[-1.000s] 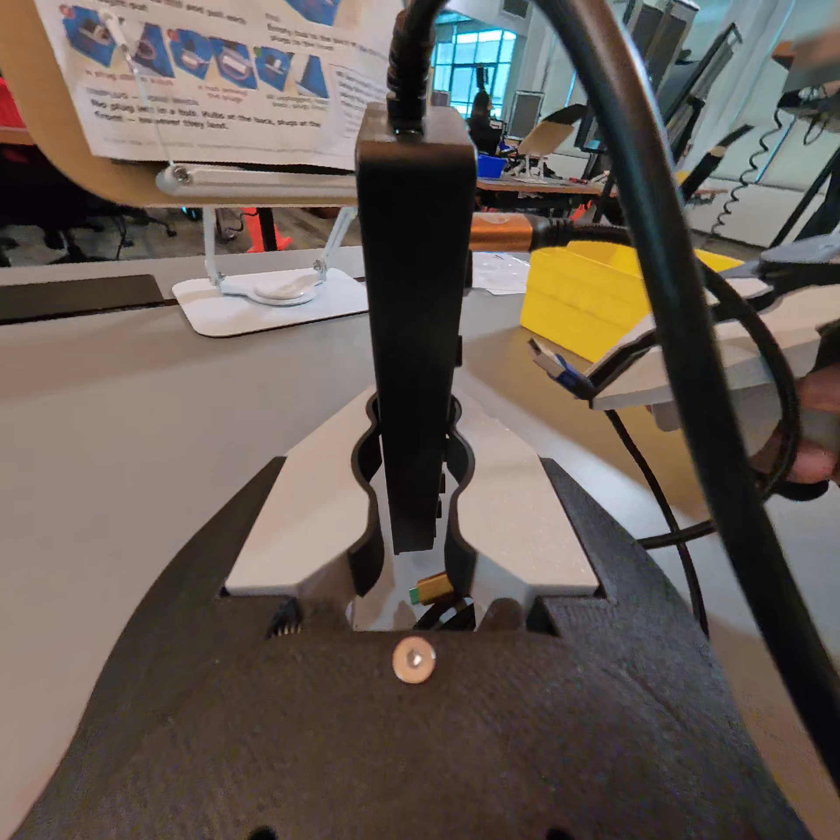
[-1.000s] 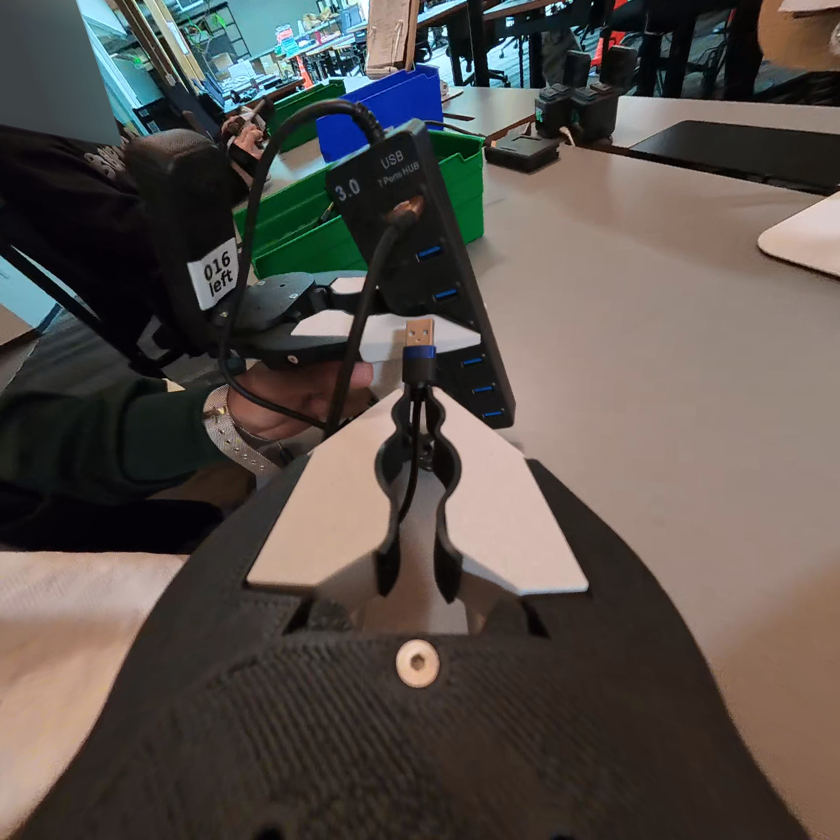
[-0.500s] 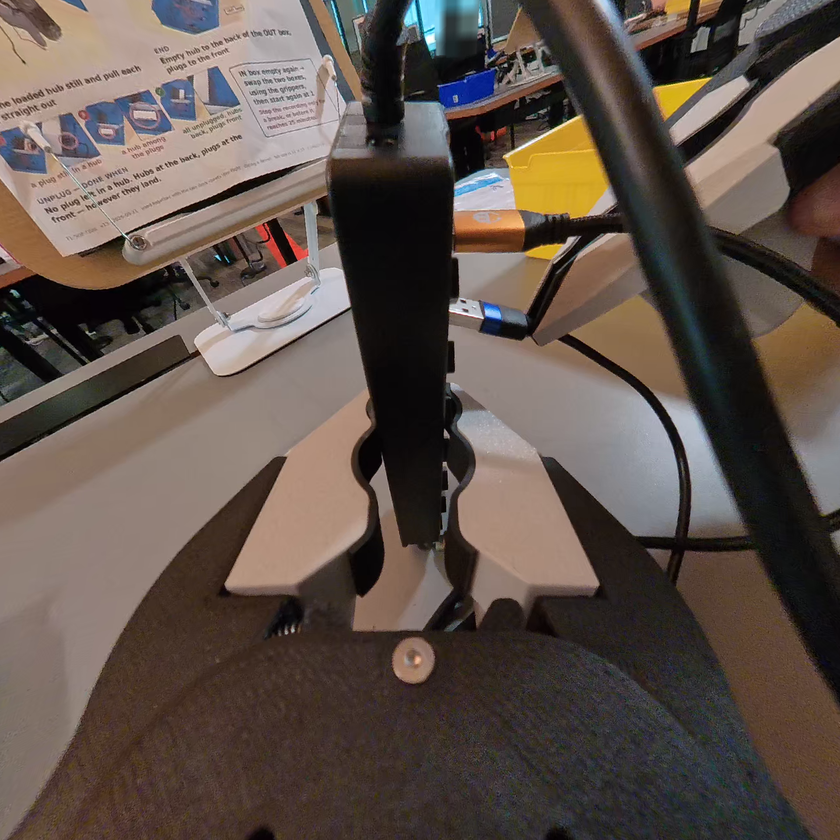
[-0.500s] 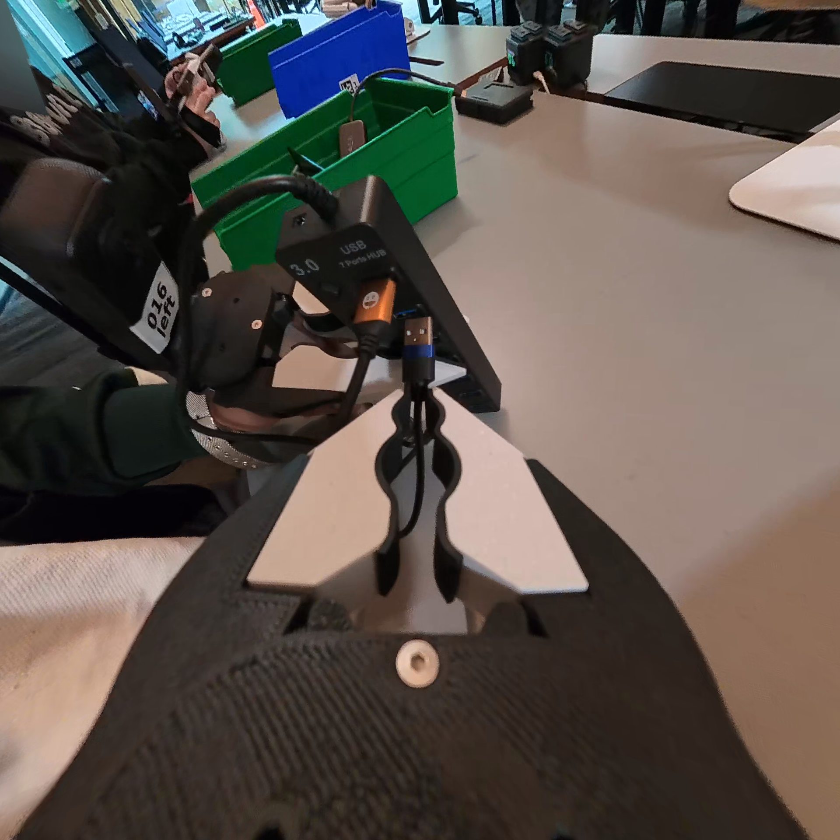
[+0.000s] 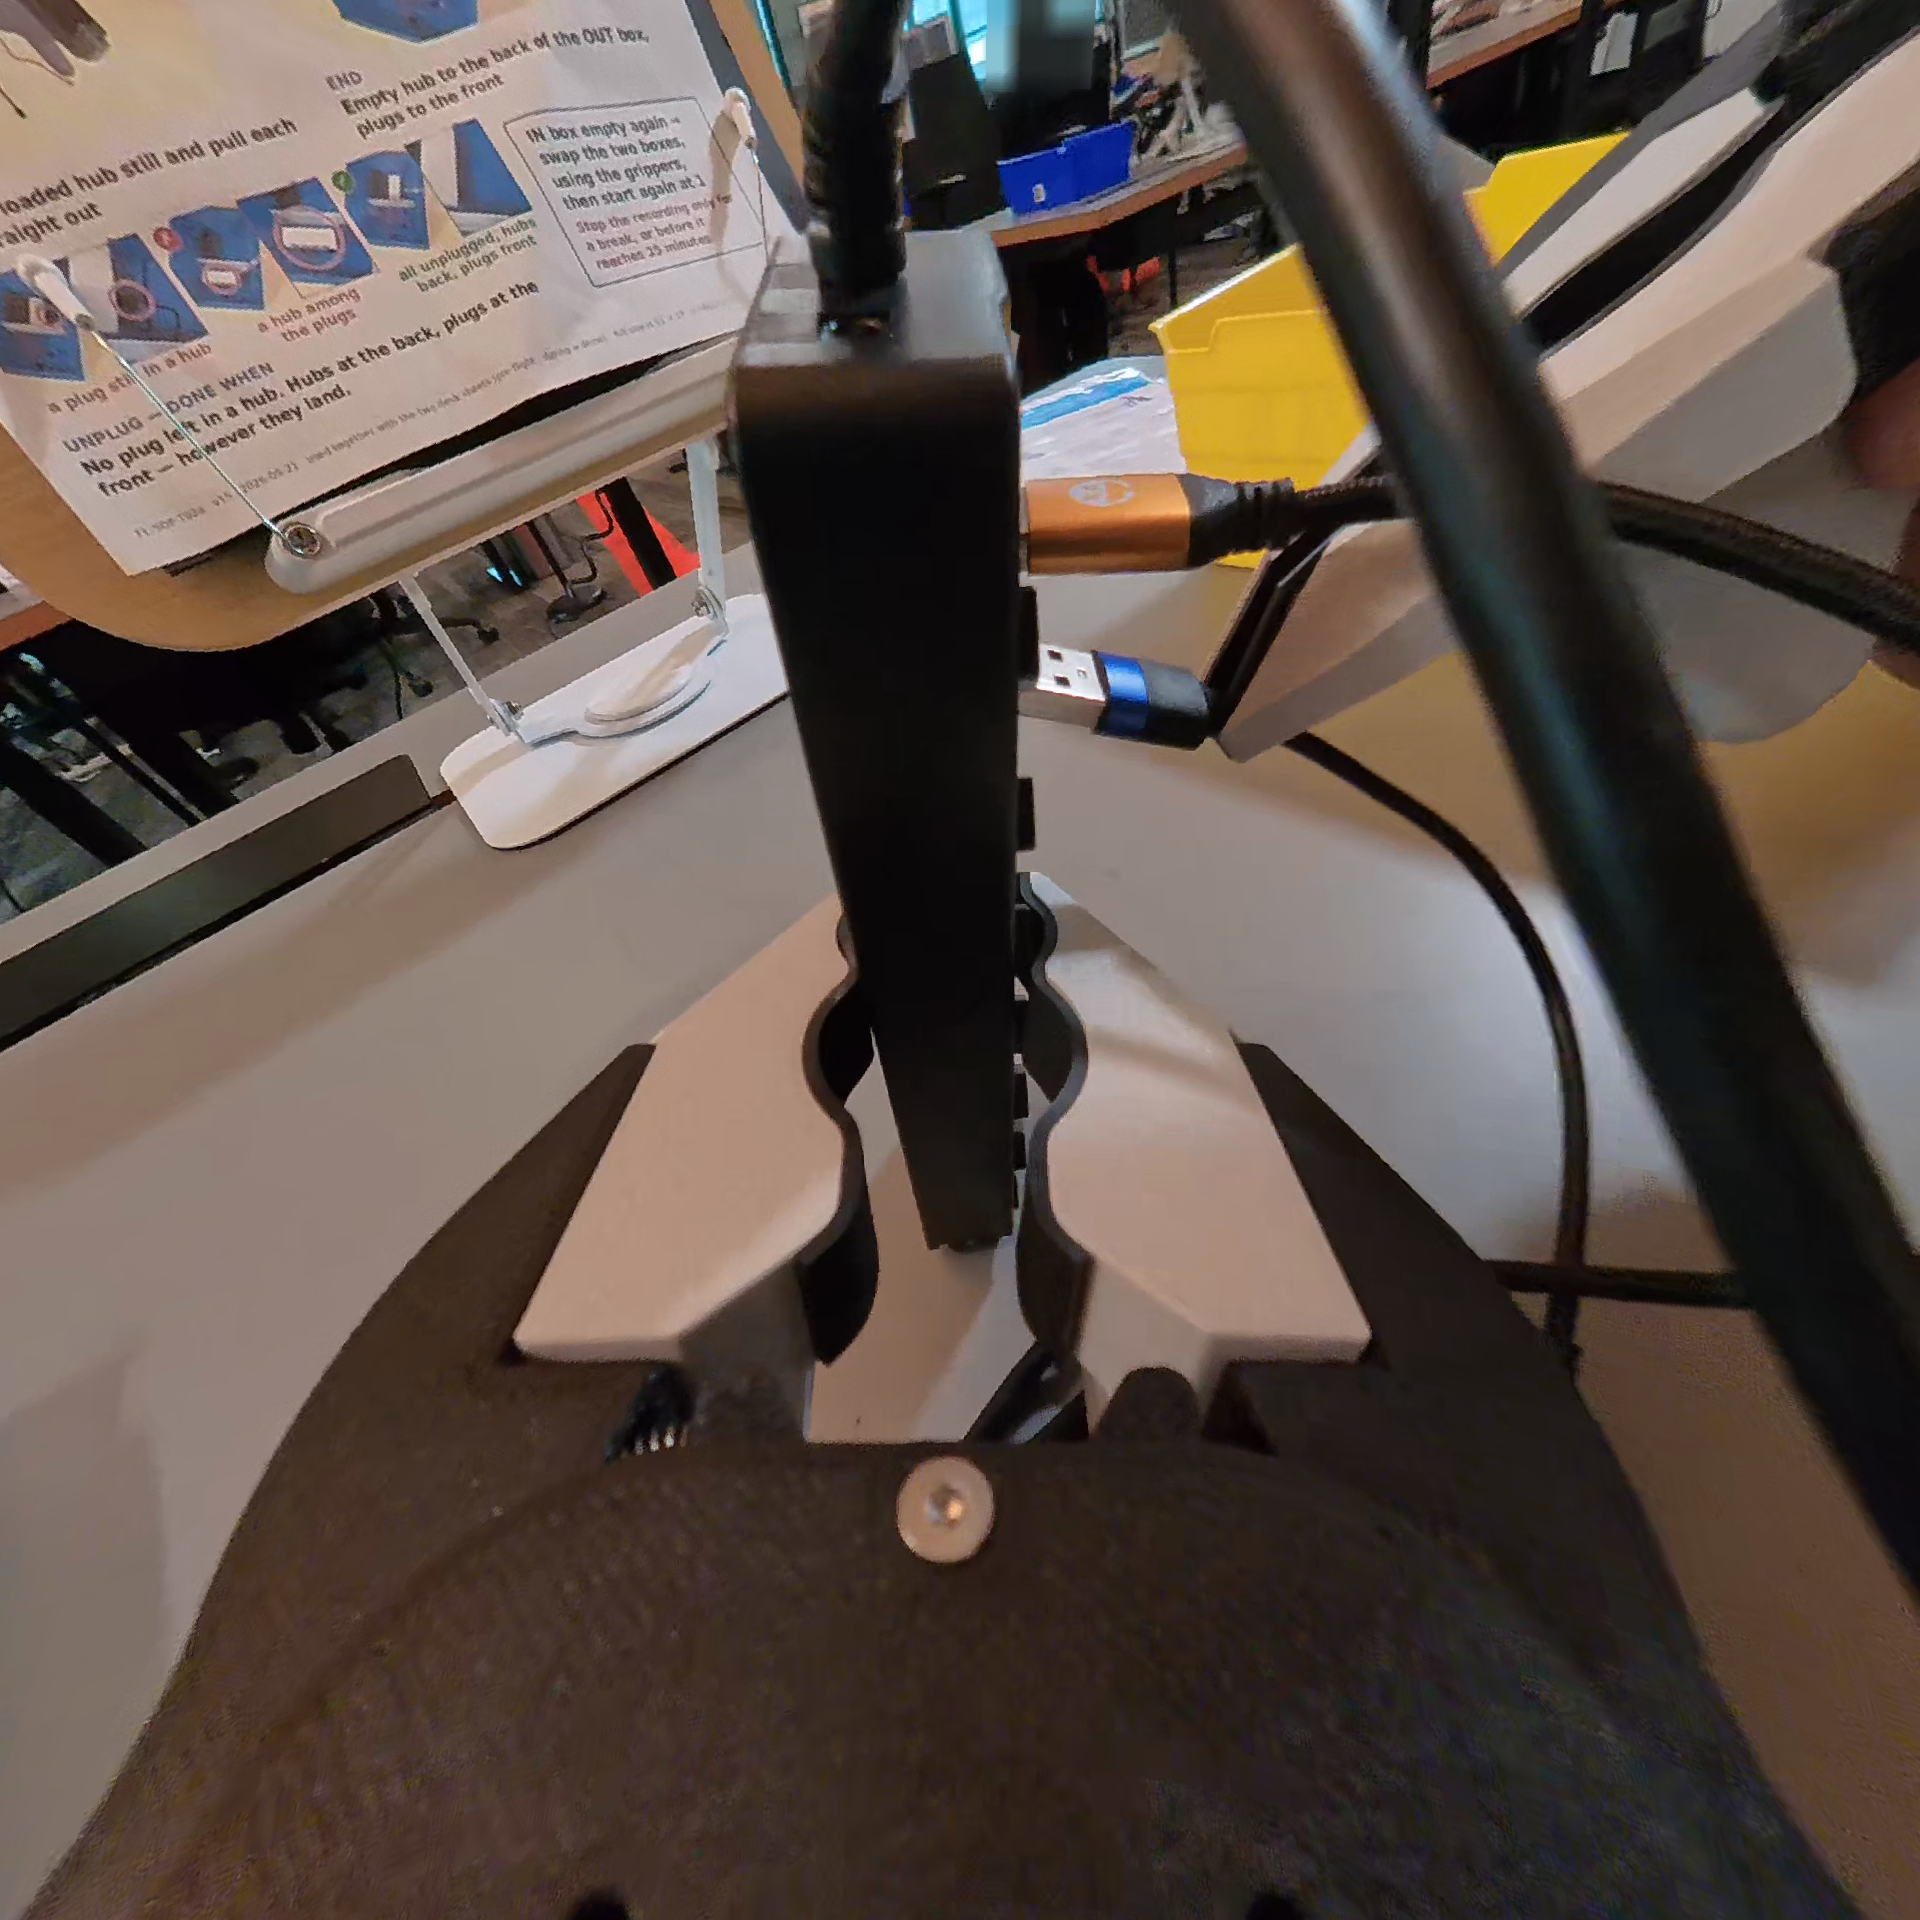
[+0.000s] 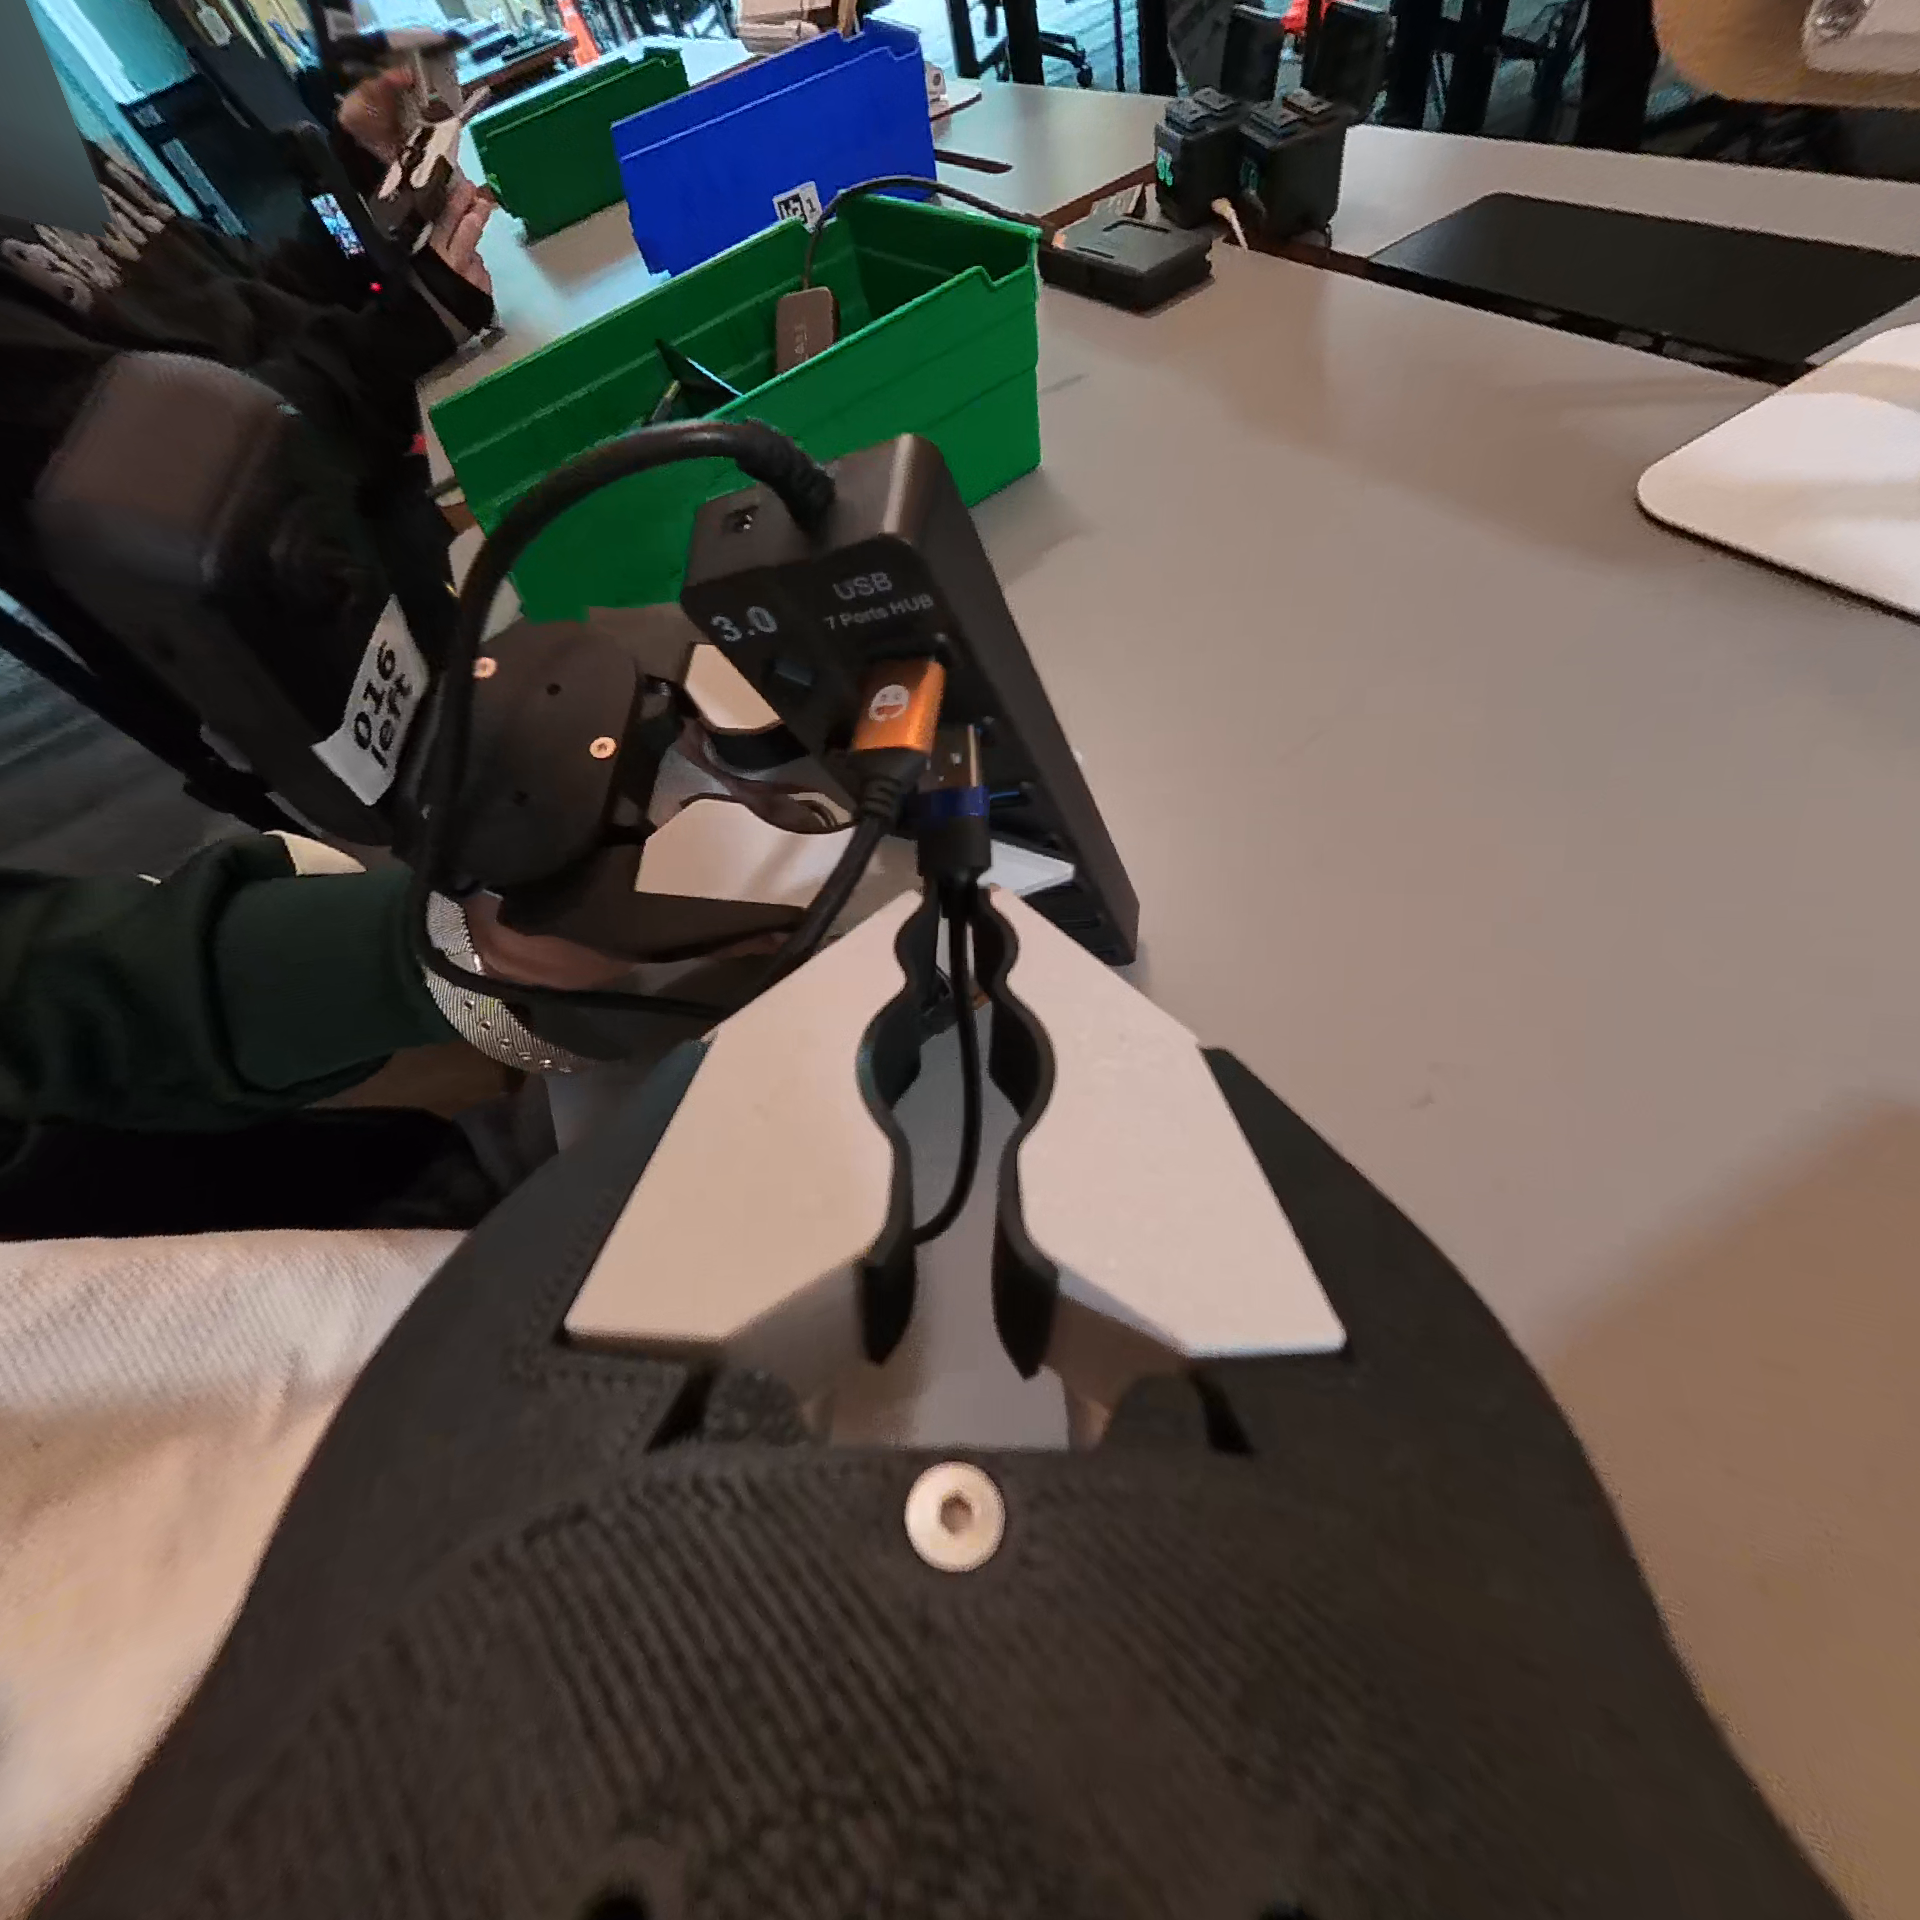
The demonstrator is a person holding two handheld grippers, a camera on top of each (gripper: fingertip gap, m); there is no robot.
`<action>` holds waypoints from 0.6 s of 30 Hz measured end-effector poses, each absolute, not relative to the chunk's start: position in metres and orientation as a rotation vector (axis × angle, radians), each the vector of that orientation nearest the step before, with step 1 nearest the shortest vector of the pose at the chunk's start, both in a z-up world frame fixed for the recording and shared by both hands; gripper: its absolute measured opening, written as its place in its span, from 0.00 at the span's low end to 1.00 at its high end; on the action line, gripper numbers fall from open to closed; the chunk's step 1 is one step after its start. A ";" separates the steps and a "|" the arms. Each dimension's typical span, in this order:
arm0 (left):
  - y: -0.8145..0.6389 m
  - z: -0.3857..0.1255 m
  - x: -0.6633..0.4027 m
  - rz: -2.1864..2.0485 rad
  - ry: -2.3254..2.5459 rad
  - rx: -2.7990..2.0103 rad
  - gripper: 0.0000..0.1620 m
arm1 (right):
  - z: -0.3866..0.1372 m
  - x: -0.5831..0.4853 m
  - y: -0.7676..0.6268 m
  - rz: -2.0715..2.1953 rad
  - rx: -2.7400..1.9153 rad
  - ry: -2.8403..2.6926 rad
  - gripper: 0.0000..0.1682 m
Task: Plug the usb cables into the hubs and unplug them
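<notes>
My left gripper (image 5: 940,935) is shut on a long black USB hub (image 5: 883,675) and holds it upright, ports facing right. An orange-collared plug (image 5: 1107,520) sits in the hub's top port. My right gripper (image 6: 956,914) is shut on a black cable with a blue-collared USB plug (image 6: 951,805). In the left wrist view that plug (image 5: 1117,691) has its metal tip right at the hub's side, just below the orange plug. In the right wrist view the hub (image 6: 914,665) leans over the grey table with the left gripper (image 6: 727,717) clamped on its lower part.
A green bin (image 6: 790,416) with a cable stands behind the hub, a blue bin (image 6: 769,177) beyond it. A yellow bin (image 5: 1278,364) sits at the right. A white stand (image 5: 613,727) holds an instruction sheet (image 5: 312,239). Black cables (image 5: 1538,727) loop across the right side.
The right gripper has brought the blue-collared plug from well off the hub up to the port below the orange plug. The hub has tilted and dropped closer to the table.
</notes>
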State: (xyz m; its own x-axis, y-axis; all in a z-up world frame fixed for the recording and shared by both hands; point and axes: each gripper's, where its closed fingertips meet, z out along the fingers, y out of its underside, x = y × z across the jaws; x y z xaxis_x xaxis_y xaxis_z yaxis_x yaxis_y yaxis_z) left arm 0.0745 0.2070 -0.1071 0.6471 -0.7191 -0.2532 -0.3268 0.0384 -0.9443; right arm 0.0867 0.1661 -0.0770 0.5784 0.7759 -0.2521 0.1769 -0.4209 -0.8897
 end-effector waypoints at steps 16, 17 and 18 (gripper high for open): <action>0.210 -0.105 0.072 -0.184 0.930 -1.490 0.14 | -0.087 0.091 0.166 0.782 -2.002 -0.769 0.03; 0.210 -0.105 0.072 -0.194 0.924 -1.492 0.14 | -0.086 0.090 0.165 0.799 -2.000 -0.770 0.03; 0.209 -0.105 0.073 -0.214 0.922 -1.494 0.14 | -0.085 0.089 0.164 0.823 -1.995 -0.769 0.03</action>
State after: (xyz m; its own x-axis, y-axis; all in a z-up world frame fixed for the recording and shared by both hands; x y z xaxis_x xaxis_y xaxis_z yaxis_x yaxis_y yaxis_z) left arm 0.0726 0.2089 -0.1048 0.6574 -0.6455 -0.3889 -0.4082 0.1288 -0.9038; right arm 0.0889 0.1644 -0.0852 0.5990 0.7549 -0.2671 0.2147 -0.4728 -0.8546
